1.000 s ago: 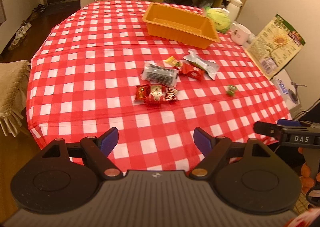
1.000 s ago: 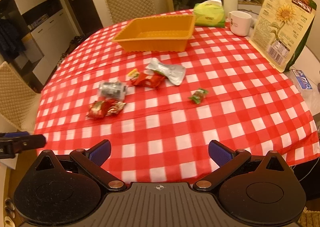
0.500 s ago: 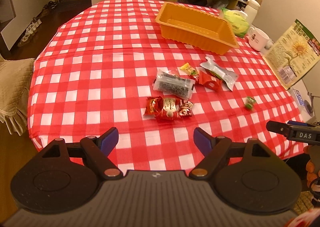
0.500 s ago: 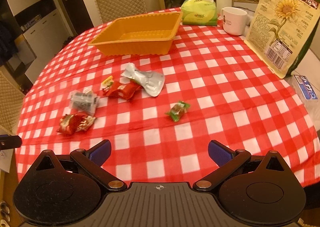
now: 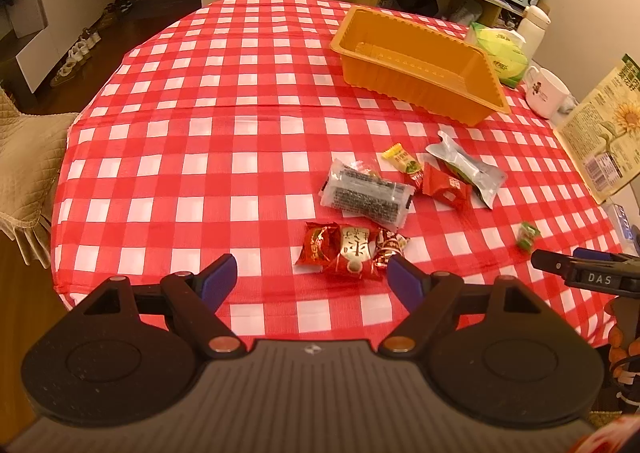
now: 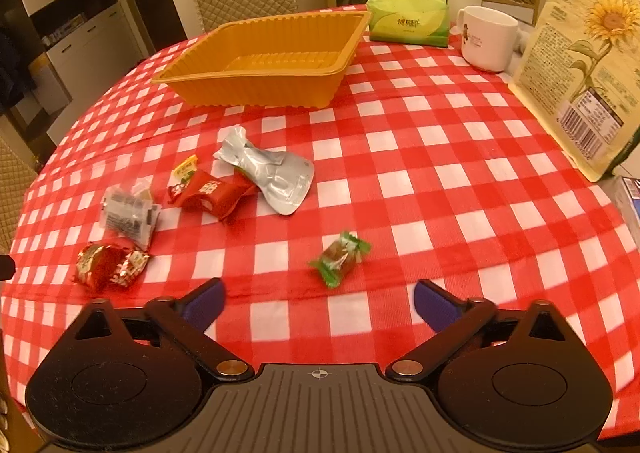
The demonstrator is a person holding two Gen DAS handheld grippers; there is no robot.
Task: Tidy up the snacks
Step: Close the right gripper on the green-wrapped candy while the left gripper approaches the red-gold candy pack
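1. Hovering over the surface's (image 5: pixel 168 157) near edge, the left hand-held gripper (image 5: pixel 310 279) is spread, empty, by the red snacks (image 5: pixel 352 251).
2. The right hand-held gripper (image 6: pixel 318 301), empty, has just been narrowing, near the green candy (image 6: pixel 340 253).
3. The orange tray (image 6: pixel 256 87) sits toward the far edge.

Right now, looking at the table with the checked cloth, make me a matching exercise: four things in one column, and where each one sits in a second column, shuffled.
Things:
1. orange ribbed plastic tray
2. small green-wrapped candy
3. white ceramic mug
4. crinkled silver foil pouch

Places:
A. beside the tall sunflower-seed bag
B. alone on the cloth, just ahead of the right claw
C. far side of the table, empty
D. overlapping the red snack packet

Pairs: 1-C, 2-B, 3-A, 4-D
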